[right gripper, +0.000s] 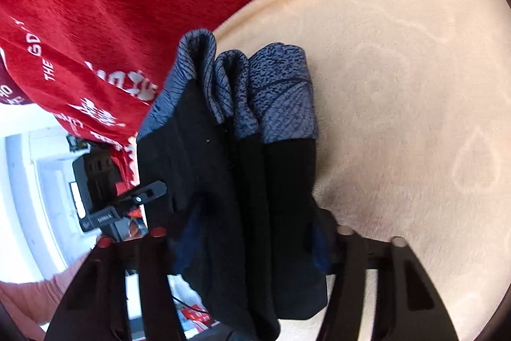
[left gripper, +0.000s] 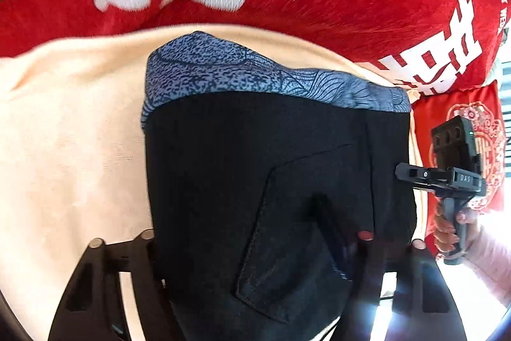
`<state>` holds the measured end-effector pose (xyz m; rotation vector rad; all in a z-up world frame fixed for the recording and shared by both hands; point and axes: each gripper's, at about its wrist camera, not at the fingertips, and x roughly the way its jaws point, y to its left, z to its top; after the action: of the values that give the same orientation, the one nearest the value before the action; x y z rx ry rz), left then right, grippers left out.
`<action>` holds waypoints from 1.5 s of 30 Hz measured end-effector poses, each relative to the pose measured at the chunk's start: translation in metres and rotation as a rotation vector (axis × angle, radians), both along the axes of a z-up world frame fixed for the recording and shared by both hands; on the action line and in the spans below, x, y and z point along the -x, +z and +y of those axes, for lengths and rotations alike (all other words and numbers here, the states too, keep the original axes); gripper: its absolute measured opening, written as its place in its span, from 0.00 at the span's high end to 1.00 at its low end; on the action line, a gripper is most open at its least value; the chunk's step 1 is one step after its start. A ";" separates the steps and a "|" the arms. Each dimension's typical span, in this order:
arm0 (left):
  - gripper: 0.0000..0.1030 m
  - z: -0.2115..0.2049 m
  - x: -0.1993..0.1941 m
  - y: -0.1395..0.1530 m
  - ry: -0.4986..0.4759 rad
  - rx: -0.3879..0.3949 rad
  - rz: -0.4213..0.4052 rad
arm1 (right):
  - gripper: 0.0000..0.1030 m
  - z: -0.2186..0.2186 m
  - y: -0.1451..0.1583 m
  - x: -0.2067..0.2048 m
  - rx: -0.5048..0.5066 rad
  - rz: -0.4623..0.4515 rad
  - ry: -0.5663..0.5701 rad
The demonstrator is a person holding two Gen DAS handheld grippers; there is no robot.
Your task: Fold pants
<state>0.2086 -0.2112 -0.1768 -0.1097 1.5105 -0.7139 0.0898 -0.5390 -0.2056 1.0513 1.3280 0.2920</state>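
Black pants [left gripper: 255, 174] with a blue-grey patterned waistband hang bunched over a peach cushion [left gripper: 64, 149], pinched by both the left gripper [left gripper: 255, 242] and right gripper [right gripper: 249, 237].

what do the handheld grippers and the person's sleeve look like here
Both are black plastic tools. The left gripper has broad fingers with long cut-out slots and round, pale-capped pegs near the tips; the right gripper is built the same. Seen from the side, the right one has a boxy black camera block, a small green light, pale "DAS" lettering and a grey handle. The sleeve is light pink.
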 end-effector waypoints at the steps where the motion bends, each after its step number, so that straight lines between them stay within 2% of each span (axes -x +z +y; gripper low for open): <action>1: 0.37 -0.001 0.003 0.006 0.011 -0.001 -0.009 | 0.54 -0.002 0.002 0.003 -0.023 -0.004 -0.018; 7: 0.39 0.007 0.030 0.041 0.015 -0.020 -0.020 | 0.56 0.016 0.029 0.028 -0.070 -0.024 -0.002; 12: 0.39 0.039 0.064 0.064 0.011 -0.026 0.002 | 0.56 0.044 0.048 0.068 -0.103 -0.026 -0.021; 16: 0.39 0.059 0.089 0.060 -0.006 -0.046 0.015 | 0.56 0.071 0.048 0.103 -0.100 -0.017 -0.040; 19: 0.39 0.075 0.103 0.042 -0.010 -0.072 0.037 | 0.56 0.084 0.031 0.120 -0.097 0.020 -0.064; 21: 0.36 0.080 0.111 0.023 -0.007 -0.105 0.035 | 0.55 0.093 0.015 0.129 -0.053 0.054 -0.047; 23: 0.16 0.089 0.115 0.010 0.022 -0.126 0.023 | 0.48 0.100 0.010 0.133 0.003 0.049 -0.038; 24: 0.14 0.093 0.116 0.007 0.040 -0.133 0.007 | 0.47 0.099 0.010 0.134 0.017 0.044 -0.042; 26: 0.12 0.098 0.116 0.004 0.056 -0.130 0.020 | 0.37 0.099 0.012 0.133 0.043 0.067 -0.053; 28: 0.12 0.100 0.117 0.007 0.057 -0.146 0.017 | 0.31 0.103 0.019 0.134 0.110 0.090 -0.052; 32: 0.12 0.094 0.130 0.032 -0.014 -0.239 -0.104 | 0.23 0.107 0.044 0.145 0.280 0.126 -0.071; 33: 0.10 0.092 0.133 0.038 -0.029 -0.249 -0.122 | 0.23 0.110 0.051 0.151 0.329 0.140 -0.072; 34: 0.00 0.090 0.137 0.046 -0.046 -0.261 -0.139 | 0.23 0.113 0.059 0.156 0.385 0.156 -0.074; 37: 0.00 0.092 0.153 0.070 -0.084 -0.274 -0.204 | 0.18 0.126 0.080 0.175 0.513 0.186 -0.091; 39: 0.00 0.093 0.169 0.087 -0.104 -0.288 -0.242 | 0.17 0.140 0.092 0.185 0.558 0.192 -0.101; 41: 0.00 0.092 0.182 0.101 -0.110 -0.302 -0.275 | 0.12 0.155 0.104 0.195 0.607 0.195 -0.104; 43: 0.00 0.090 0.193 0.112 -0.127 -0.320 -0.298 | 0.08 0.172 0.112 0.199 0.641 0.214 -0.083; 45: 0.00 0.090 0.204 0.121 -0.153 -0.347 -0.314 | 0.08 0.188 0.122 0.204 0.687 0.236 -0.056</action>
<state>0.0042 -0.1211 -0.0562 0.3684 1.3259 -0.5500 -0.1145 -0.3508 -0.0833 0.5435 1.4529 -0.3285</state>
